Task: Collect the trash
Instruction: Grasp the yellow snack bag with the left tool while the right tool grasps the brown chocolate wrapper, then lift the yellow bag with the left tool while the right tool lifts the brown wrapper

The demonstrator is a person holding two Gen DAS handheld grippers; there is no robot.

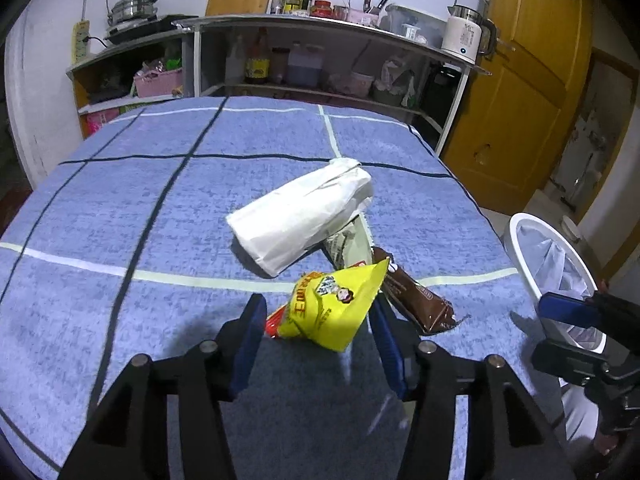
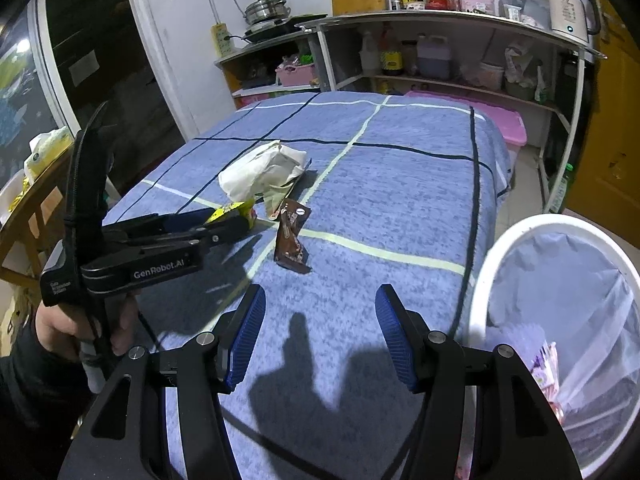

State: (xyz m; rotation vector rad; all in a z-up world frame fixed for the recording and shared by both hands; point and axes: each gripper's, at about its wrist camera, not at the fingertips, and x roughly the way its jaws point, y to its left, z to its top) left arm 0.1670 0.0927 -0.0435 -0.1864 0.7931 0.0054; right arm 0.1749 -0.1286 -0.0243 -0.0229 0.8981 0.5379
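A yellow snack bag [image 1: 332, 308] sits pinched between the blue pads of my left gripper [image 1: 318, 308], low over the blue checked tablecloth [image 1: 160, 208]. In the right wrist view the same gripper [image 2: 236, 216] shows from the side, with the yellow bag [image 2: 232, 210] at its tip. Just beyond lie a white paper bag [image 1: 304, 216] [image 2: 260, 168], a pale wrapper [image 1: 348, 240] under it and a brown wrapper [image 1: 416, 300] [image 2: 292, 236]. My right gripper [image 2: 320, 300] stands open and holds nothing, above bare cloth beside the white bin [image 2: 480, 280].
The lined bin [image 1: 516, 248] stands off the table's right edge with some wrappers inside. Metal shelves [image 1: 320, 28] with bottles and a kettle [image 1: 464, 36] run behind the table. A pink box [image 2: 508, 128] sits on the floor at the far right corner.
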